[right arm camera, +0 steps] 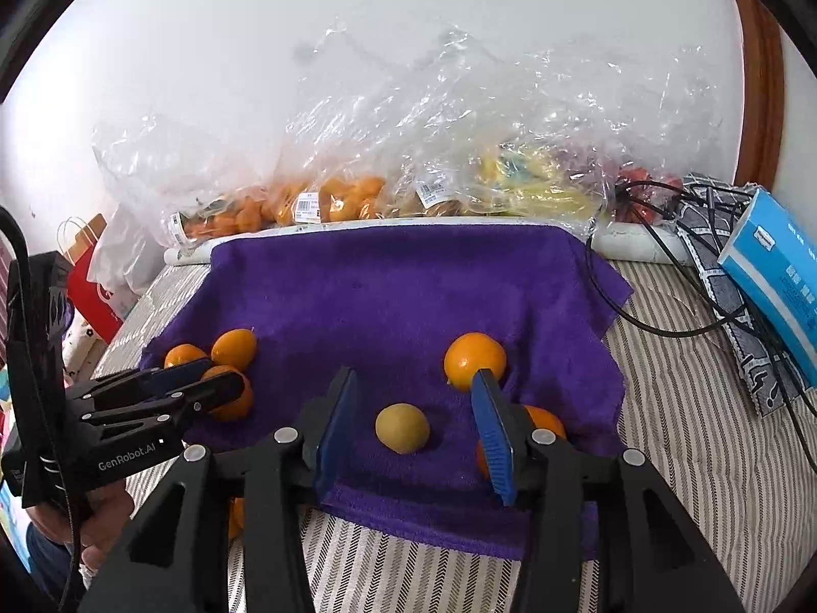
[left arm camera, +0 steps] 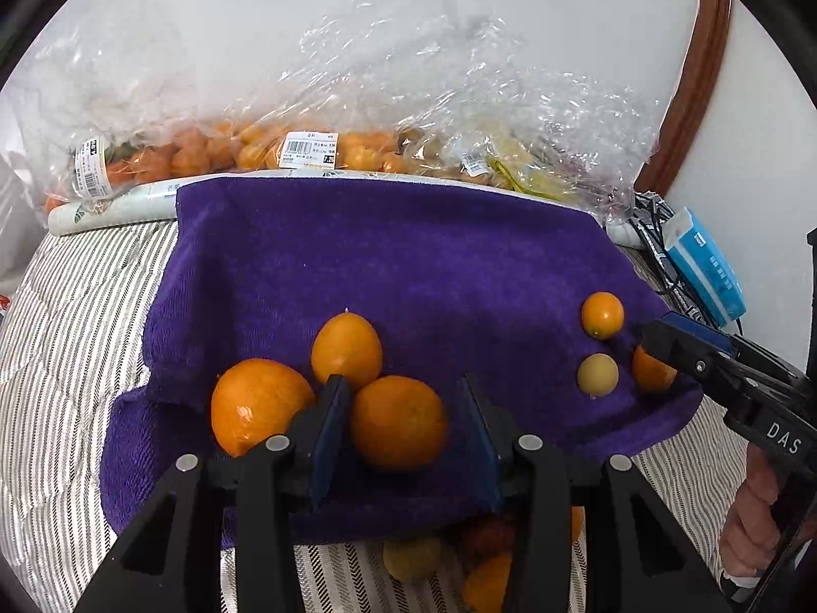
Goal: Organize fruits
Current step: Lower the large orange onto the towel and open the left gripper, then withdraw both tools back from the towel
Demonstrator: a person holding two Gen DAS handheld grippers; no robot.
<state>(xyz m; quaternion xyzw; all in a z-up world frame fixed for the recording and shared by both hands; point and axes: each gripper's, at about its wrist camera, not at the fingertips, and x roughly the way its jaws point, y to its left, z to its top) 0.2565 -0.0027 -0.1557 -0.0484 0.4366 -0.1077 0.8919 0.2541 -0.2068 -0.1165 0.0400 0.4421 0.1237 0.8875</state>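
The left claw [left arm camera: 403, 421] stands released, its ribbed blue pads astride a round, dimpled orange [left arm camera: 398, 423] with a gap on the right side; two more oranges touch it, one to its left [left arm camera: 258, 403], one egg-shaped just beyond [left arm camera: 347, 350]. The right claw [right arm camera: 416, 426] is also released — a small, matt yellow-green fruit [right arm camera: 402, 428] lies loose between its pads, an orange [right arm camera: 475, 360] past its right finger. All rest on a plush purple towel [right arm camera: 388, 286] whose far half lies bare, spread over striped bedding [right arm camera: 679, 408]. Beyond the towel's far edge, crinkled clear bags [right arm camera: 357, 173] of fruit line the wall.
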